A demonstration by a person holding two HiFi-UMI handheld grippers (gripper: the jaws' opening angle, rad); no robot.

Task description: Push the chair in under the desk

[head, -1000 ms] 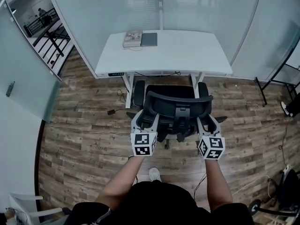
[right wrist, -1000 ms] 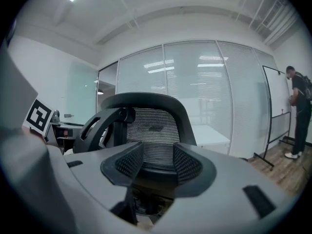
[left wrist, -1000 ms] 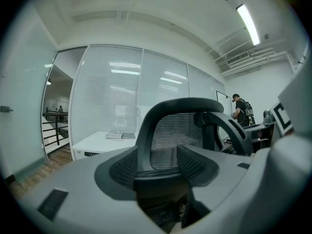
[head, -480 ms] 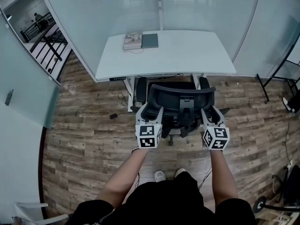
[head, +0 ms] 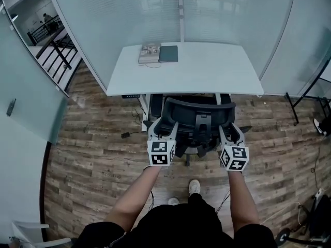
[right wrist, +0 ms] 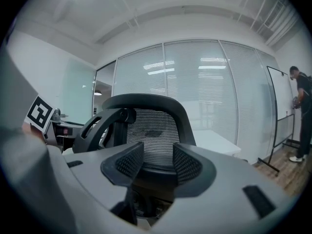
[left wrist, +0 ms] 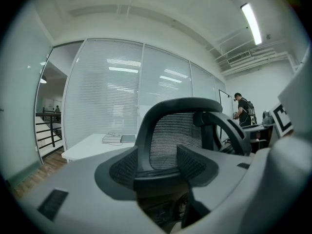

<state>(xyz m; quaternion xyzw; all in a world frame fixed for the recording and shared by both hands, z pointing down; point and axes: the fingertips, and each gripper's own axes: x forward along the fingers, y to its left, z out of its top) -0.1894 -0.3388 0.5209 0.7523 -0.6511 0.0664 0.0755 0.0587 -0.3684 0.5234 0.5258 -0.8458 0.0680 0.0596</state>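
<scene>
Plainly, the black mesh-backed office chair (head: 199,110) stands at the person's twelve o'clock with its seat partly tucked beneath the white rectangular desk (head: 207,68). Its curved backrest and headrest stand clear of the desk's near edge. From the head view, the left gripper (head: 163,128) meets the backrest at about the chair's seven o'clock and the right gripper (head: 231,132) at about five o'clock.

Each gripper view shows its jaws spread apart, with the backrest's dark rim and grey mesh (left wrist: 170,135) filling the gap. The left gripper's ribbed pads (left wrist: 126,167) look braced against the frame rather than clamped on it, and the right gripper's pads (right wrist: 187,164) sit the same way.

The chair should roll easily on the brown wood-plank floor (head: 93,154), though its casters (hidden under the seat) may swivel and steer it off line. The mesh is soft and would give, so the stiff plastic rim is probably the better place to press, low and evenly on both sides. The armrests (head: 155,105) look close to the desk's legs, and a skewed push could catch one.

A small stack of pale books (head: 149,53) and a dark flat notebook (head: 168,53) lie at the desk's eleven o'clock corner, well apart from the chair.
</scene>
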